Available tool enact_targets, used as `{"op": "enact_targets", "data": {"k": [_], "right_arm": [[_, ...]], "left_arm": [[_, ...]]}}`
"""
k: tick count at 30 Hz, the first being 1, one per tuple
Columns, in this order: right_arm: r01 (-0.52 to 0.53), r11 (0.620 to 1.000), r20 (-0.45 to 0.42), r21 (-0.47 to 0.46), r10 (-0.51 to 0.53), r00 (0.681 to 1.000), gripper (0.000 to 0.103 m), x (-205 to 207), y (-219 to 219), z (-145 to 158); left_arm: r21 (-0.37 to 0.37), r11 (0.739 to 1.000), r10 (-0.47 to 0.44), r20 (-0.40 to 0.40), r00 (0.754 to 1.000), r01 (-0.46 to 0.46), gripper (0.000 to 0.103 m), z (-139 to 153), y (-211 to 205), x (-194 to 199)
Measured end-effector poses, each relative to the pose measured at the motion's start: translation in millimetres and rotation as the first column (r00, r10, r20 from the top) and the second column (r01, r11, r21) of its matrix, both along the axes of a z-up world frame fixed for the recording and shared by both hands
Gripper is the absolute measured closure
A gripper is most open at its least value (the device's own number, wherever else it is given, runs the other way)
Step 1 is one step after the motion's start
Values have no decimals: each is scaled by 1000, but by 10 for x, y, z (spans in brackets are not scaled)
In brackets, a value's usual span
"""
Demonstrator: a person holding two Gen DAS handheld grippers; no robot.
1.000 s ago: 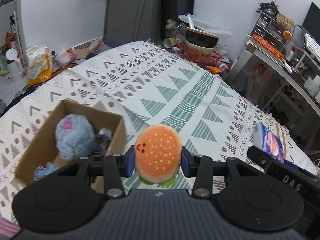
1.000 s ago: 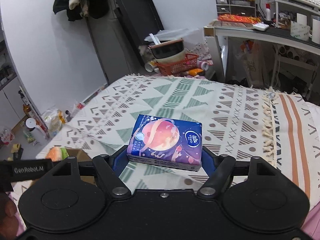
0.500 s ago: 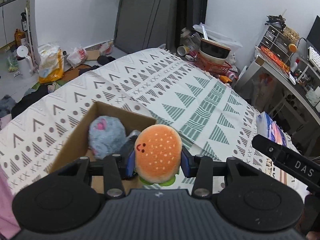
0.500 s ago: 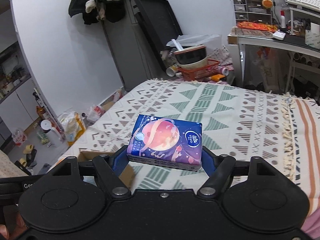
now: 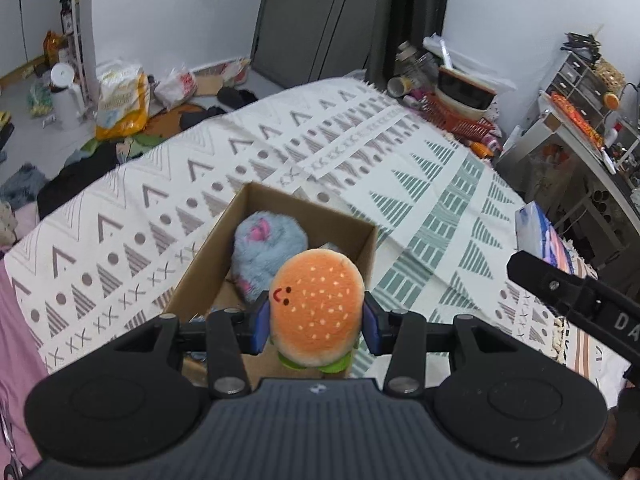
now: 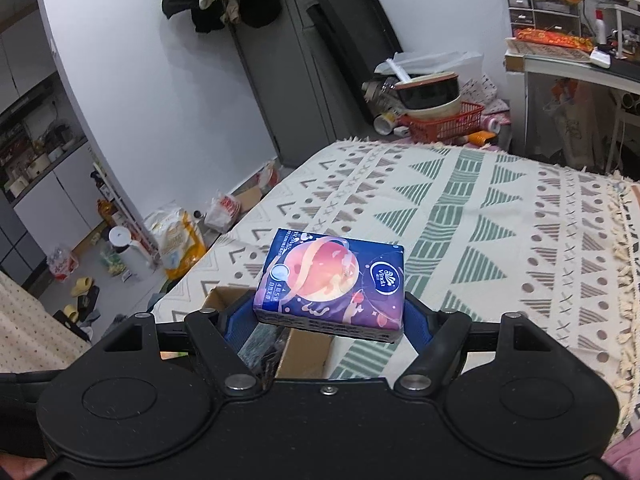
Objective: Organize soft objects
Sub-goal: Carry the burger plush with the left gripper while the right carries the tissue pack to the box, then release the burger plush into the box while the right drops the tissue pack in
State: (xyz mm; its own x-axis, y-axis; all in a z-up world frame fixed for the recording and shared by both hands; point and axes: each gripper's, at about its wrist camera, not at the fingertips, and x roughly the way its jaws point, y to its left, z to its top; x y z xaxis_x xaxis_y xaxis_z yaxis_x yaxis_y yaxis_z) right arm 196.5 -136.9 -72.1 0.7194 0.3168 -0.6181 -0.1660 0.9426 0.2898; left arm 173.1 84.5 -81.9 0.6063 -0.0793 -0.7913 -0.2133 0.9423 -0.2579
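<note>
Up close, the burger plush stands upright between the blue pads of the left gripper, bun top facing the camera, its small face at the upper left and its long axis running near to far. The left gripper is clamped on the plush's sides and hangs above the near right corner of an open cardboard box on the patterned bedspread. Inside the box lies a fluffy grey-blue plush with pink patches.

Off to the right, the right gripper pinches a blue tissue pack by its short ends, with the jaws spread wide. The pack lies flat, printed face up, long axis left to right, tipped slightly down toward the right. It is held in the air just beyond the box's right edge, over the bedspread. In the left wrist view, the pack shows at the far right behind the right gripper's black bar.
</note>
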Motion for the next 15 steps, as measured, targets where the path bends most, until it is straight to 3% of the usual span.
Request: {"op": "enact_targets", "data": {"k": [9,15], "right_arm": [[-51,998,-43,-34,50,998,31,35,343,-119],[-83,996,-92,-24,80,993,31,68,545,-248]], "left_arm": [[-74,996,42,-35,999,-44,58,-256,233,30],[-128,988,80,-85,993,-91,48,-397,395,103]]}}
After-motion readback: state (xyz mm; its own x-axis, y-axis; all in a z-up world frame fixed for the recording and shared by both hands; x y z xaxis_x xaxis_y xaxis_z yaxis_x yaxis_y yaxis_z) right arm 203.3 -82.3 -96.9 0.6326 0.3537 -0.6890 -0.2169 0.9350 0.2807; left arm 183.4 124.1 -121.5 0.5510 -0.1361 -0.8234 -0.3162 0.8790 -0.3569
